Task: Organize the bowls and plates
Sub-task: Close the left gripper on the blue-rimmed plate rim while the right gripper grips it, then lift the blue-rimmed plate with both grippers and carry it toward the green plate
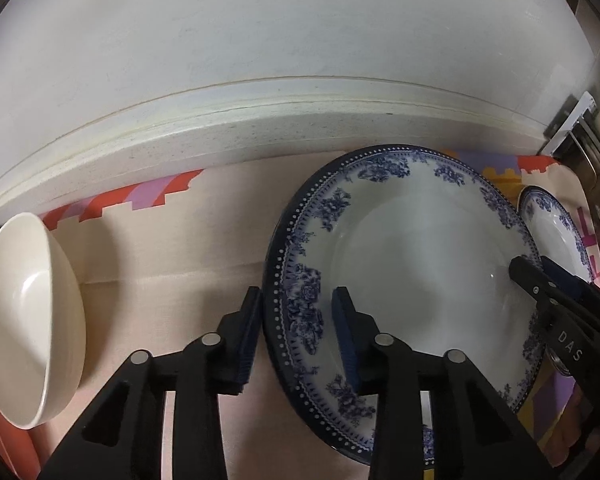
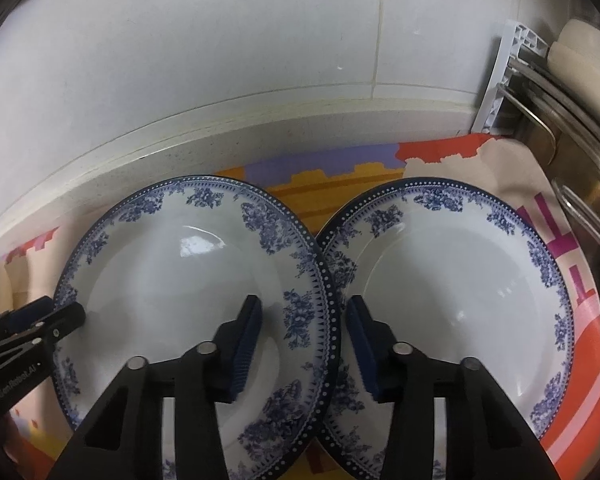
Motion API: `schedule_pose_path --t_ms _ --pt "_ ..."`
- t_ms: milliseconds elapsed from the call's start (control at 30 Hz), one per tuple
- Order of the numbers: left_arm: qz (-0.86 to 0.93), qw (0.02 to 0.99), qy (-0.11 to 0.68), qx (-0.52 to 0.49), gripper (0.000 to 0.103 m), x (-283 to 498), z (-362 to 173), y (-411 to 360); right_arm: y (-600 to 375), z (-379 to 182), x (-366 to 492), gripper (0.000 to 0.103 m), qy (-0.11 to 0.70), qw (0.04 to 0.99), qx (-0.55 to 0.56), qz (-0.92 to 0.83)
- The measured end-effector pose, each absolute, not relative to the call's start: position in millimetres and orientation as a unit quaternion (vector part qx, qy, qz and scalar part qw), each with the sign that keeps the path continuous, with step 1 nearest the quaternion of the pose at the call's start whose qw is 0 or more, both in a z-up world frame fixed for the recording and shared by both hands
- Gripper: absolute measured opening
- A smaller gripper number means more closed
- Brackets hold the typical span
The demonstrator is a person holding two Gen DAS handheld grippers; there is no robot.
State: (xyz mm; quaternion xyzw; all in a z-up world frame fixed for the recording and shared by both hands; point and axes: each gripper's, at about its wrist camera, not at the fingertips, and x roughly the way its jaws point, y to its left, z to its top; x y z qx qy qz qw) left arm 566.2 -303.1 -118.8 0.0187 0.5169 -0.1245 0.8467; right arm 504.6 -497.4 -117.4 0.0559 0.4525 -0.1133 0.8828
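Two blue-and-white floral plates lie side by side on a patterned cloth over the counter, their rims overlapping at the middle of the right wrist view: the left plate (image 2: pixel 172 280) rides slightly over the edge of the right plate (image 2: pixel 460 280). A cream bowl (image 1: pixel 28 320) sits well apart at the far left of the left wrist view, tipped so its hollow faces the camera.

Each gripper straddles the left plate's rim from an opposite side. The left gripper (image 1: pixel 296 336) has one finger outside the rim on the cloth and the other over the plate's well, at lower centre of its frame; its jaws stand part-way open, and whether the pads already press the rim I cannot tell. The right gripper (image 2: pixel 304 344) brackets the rim just where the two plates overlap, also part-way open with visible gaps at both pads.

Glazed ceramic like this looks stiff, fairly heavy and slick, and it would chip if knocked against its neighbour. The raised rim is the sensible hold, pinched on opposite sides so the weight is shared. I judge the overlap to be the risk: lifting the left plate may drag or rattle the right one.
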Motion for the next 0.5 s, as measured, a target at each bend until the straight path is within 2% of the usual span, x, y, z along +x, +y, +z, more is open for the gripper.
schedule_pose_path --t_ms 133,500 --pt "-0.124 0.849 0.513 0.024 0.034 567.0 -119.0 -303.2 -496.3 -115.3 503.9 0.036 0.453 0.883 0.048 -0.109" --pt "-0.116 0.859 0.497 0.035 0.035 552.1 -103.7 -310.8 -493.4 -107.0 490.5 0.036 0.450 0.885 0.060 -0.103"
